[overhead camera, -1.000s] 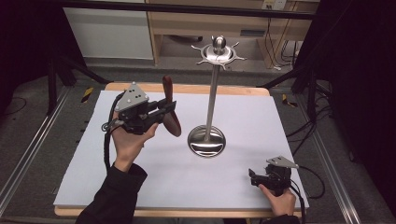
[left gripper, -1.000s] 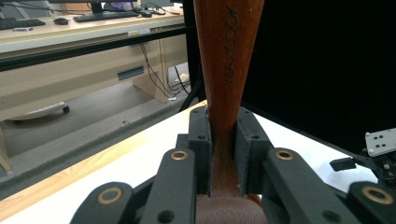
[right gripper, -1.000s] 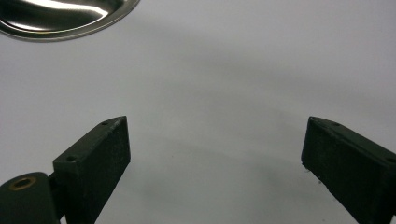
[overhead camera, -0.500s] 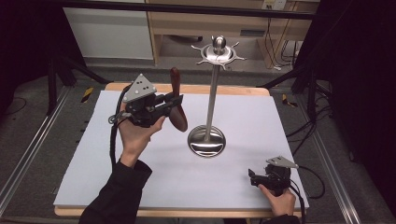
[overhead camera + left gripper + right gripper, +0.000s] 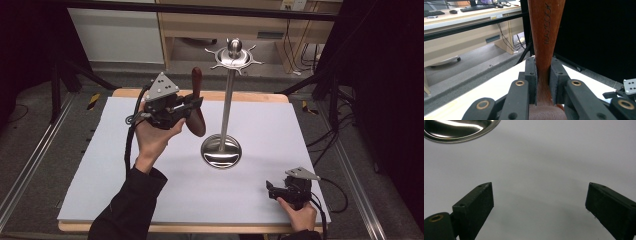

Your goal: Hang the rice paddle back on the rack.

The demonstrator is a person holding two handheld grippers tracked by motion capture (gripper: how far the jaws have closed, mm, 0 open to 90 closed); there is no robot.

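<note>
A dark brown wooden spoon (image 5: 196, 102) is held upright above the white mat, left of the steel stand. My left gripper (image 5: 194, 104) is shut on its neck, handle pointing up. In the left gripper view both pads (image 5: 531, 80) press the wooden spoon (image 5: 545, 35), whose handle reads MAXCOOK. The steel utensil stand (image 5: 228, 95) has a round base (image 5: 221, 151) and a hooked crown (image 5: 234, 56). My right gripper (image 5: 271, 189) rests low at the mat's front right. Its jaws stand wide apart in the right gripper view, with bare mat between the right gripper's fingertips (image 5: 539, 202).
The white mat (image 5: 280, 125) covers a wooden table. The stand's base rim (image 5: 459, 131) shows at the top left of the right gripper view. Behind the table are a desk, cables and black frame poles. A dark curtain stands at the right.
My left hand has carried the spoon up and to the right, closer to the stand's pole. The right gripper has stayed where it was.
</note>
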